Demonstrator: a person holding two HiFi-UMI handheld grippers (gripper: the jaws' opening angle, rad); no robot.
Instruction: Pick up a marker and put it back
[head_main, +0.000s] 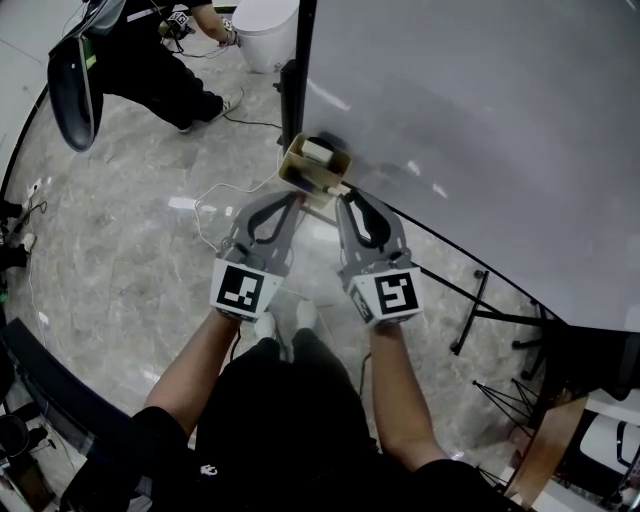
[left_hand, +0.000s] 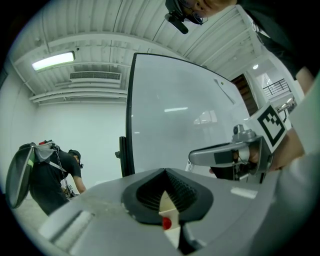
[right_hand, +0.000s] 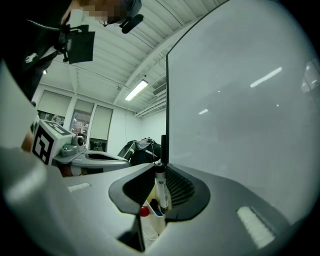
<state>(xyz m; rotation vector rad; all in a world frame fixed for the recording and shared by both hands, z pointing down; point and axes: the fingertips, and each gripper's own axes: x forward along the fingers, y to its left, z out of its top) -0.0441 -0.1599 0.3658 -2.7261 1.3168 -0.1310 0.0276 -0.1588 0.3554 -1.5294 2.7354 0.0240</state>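
Observation:
A marker (right_hand: 160, 189) with a white barrel and a dark cap stands upright between the jaws of my right gripper (right_hand: 159, 169), which is shut on it. The marker's lower end sits just above an open beige holder box (head_main: 297, 163) fixed at the whiteboard's lower corner. In the box lie a white eraser (head_main: 318, 150) and other markers, one with a red cap (right_hand: 144, 212). My right gripper (head_main: 343, 197) hangs at the box's near right side. Beside it, my left gripper (head_main: 297, 200) is shut and empty, with its tips at the box's near edge. The red cap (left_hand: 166, 223) shows below its jaws.
The large whiteboard (head_main: 480, 120) fills the right half, on a black stand with legs (head_main: 478, 305) on the marble floor. A white cable (head_main: 213, 203) runs from the box. A person in black (head_main: 150, 60) bends over at the far left beside a white bin (head_main: 265, 30).

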